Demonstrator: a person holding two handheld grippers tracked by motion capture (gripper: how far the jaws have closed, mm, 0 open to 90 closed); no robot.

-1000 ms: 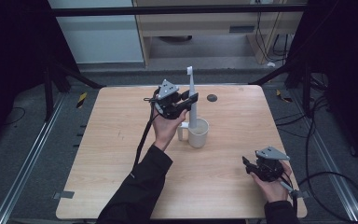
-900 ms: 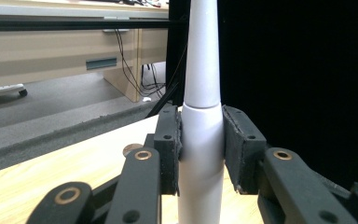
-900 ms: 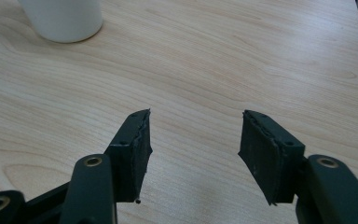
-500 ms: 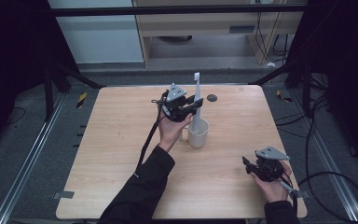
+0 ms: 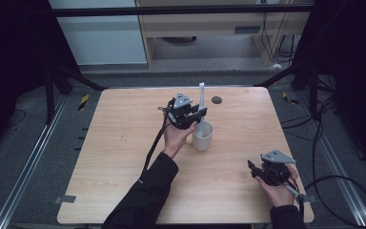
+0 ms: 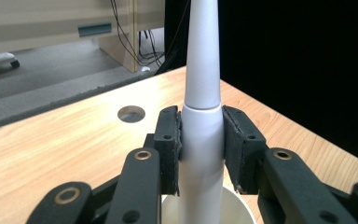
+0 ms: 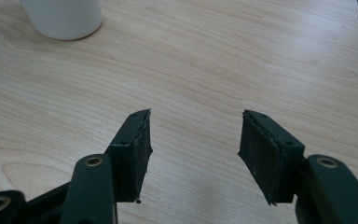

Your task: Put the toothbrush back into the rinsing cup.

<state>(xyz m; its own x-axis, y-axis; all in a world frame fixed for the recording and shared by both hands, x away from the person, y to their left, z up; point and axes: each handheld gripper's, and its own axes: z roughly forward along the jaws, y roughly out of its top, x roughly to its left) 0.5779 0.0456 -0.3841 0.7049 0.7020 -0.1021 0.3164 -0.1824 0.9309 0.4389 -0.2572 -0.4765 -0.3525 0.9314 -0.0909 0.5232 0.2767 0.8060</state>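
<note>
A white electric toothbrush (image 5: 201, 102) stands upright with its lower end inside a white mug (image 5: 203, 135) near the middle of the wooden table (image 5: 124, 143). My left gripper (image 5: 194, 117) is shut on the toothbrush's handle (image 6: 202, 140), just above the mug's rim (image 6: 237, 205). Both pads (image 6: 168, 140) press its sides. My right gripper (image 5: 252, 171) rests low near the table's front right, open, with bare wood between its pads (image 7: 135, 149). The mug (image 7: 63, 16) sits at the top left of the right gripper view.
A dark round hole (image 5: 216, 99) lies in the table behind the mug, and it also appears in the left gripper view as a hole (image 6: 131, 113). Beyond the far edge are a desk, cables and black frame bars. The table's right edge (image 5: 286, 143) is close to my right gripper.
My left gripper has sunk with the toothbrush, bringing its lower end down into the mug. The right gripper has kept still.
</note>
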